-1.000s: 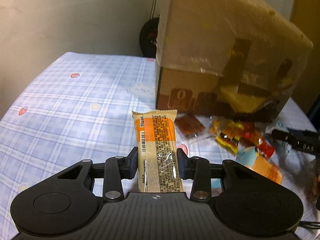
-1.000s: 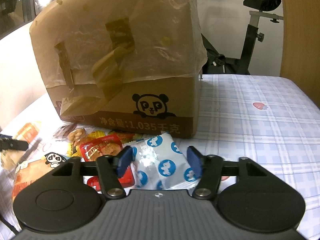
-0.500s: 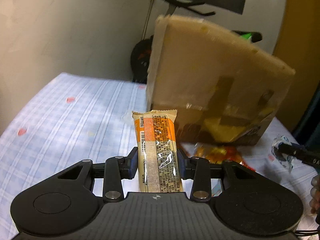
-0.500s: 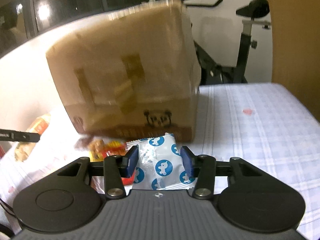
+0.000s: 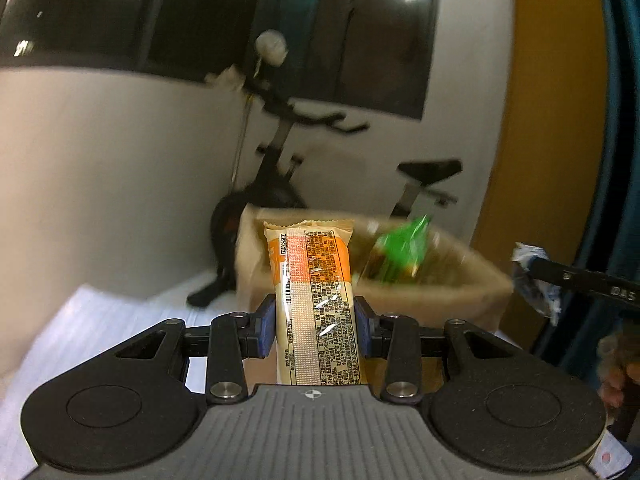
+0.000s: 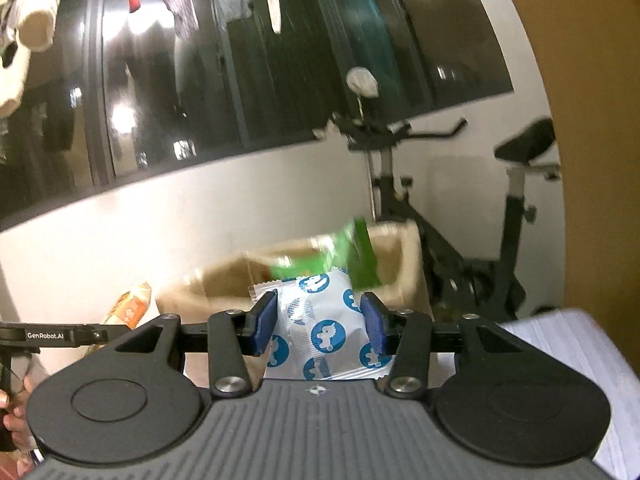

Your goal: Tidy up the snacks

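Above the bed, near the open box (image 5: 448, 280), left gripper (image 5: 315, 316) clamps an orange bar (image 5: 316, 288) & right gripper (image 6: 319, 322), just closed, pinches a blue-dot pouch (image 6: 320, 320): carry step, next needs both over the box opening, then let go.

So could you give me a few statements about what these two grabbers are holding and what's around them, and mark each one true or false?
1. The left gripper is clamped on a long orange and cream snack bar. True.
2. The right gripper holds nothing. False: it is shut on a white packet with blue round prints.
3. The cardboard box ahead is open at the top, with a green packet showing in it. True.
4. A bookshelf stands behind the box. False: an exercise bike stands there.
5. The snack bar lies flat on the bedsheet. False: it is held up in the air between the pads.
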